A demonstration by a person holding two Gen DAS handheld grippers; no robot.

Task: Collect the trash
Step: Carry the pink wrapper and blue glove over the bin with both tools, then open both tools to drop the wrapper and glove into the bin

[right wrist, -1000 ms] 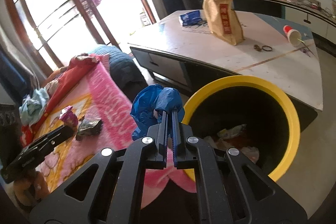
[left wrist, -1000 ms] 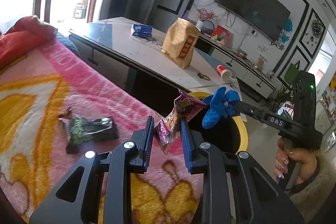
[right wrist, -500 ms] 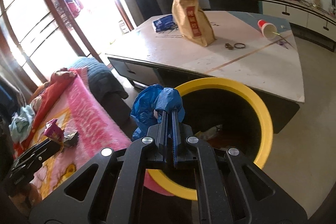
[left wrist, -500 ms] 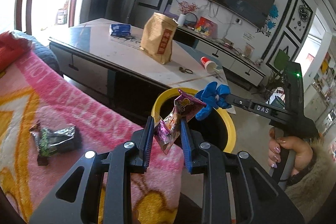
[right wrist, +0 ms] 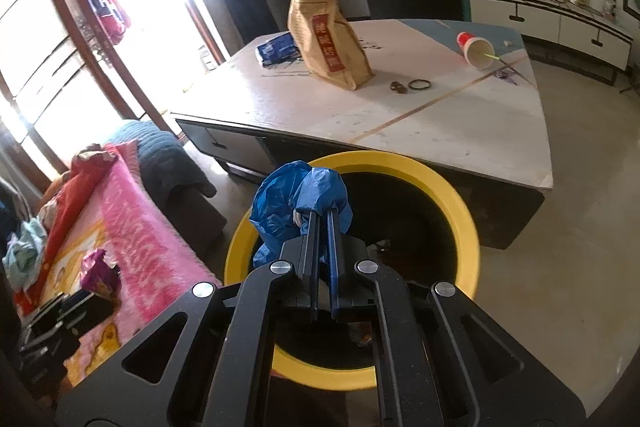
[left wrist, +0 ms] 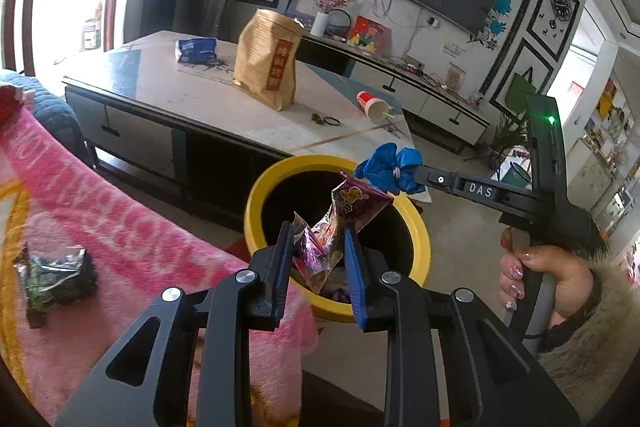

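My left gripper (left wrist: 316, 227) is shut on a crumpled purple snack wrapper (left wrist: 340, 219), held over the near rim of the yellow bin (left wrist: 256, 199). In the right wrist view my right gripper (right wrist: 324, 215) is shut on a bunched blue plastic bag (right wrist: 288, 203), above the bin's left rim (right wrist: 472, 227). The same blue bag (left wrist: 388, 167) shows in the left wrist view at the tip of the right gripper, over the bin's far rim. Some trash lies at the bottom of the bin. A dark green wrapper (left wrist: 56, 275) rests on the pink blanket (left wrist: 100, 211).
A low table (right wrist: 460, 131) stands right behind the bin with a brown paper bag (right wrist: 328, 39), a blue packet (right wrist: 276, 49), a tipped red paper cup (right wrist: 476, 49) and small rings. A hand (left wrist: 552, 275) holds the right gripper's handle. A TV cabinet runs along the far wall.
Both grippers have moved from over the pink blanket toward the yellow bin, each still holding its piece; the bin now lies directly beneath them and looms larger.
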